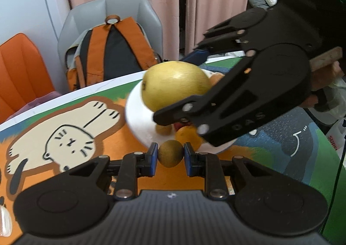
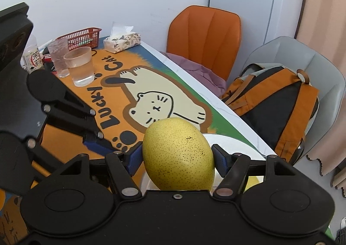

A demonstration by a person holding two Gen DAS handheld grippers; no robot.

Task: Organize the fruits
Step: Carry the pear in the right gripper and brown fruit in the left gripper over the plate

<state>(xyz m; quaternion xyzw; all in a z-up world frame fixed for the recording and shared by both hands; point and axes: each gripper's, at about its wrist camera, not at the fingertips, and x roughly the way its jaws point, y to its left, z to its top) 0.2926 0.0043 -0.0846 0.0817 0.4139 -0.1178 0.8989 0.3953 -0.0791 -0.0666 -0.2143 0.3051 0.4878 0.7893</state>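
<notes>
Left wrist view first: my left hand-held gripper [image 1: 170, 157] is clamped on a small brown round fruit [image 1: 170, 156], held level between the blue pads. Just beyond and above it my right hand-held gripper [image 2: 178, 156] grips a big yellow pear [image 2: 179, 155], long axis running away from its camera. Under both lies the white plate [image 1: 140, 124], nearer the left one, so I judge either fruit goes down there. Pear skin is speckled, smooth.
</notes>
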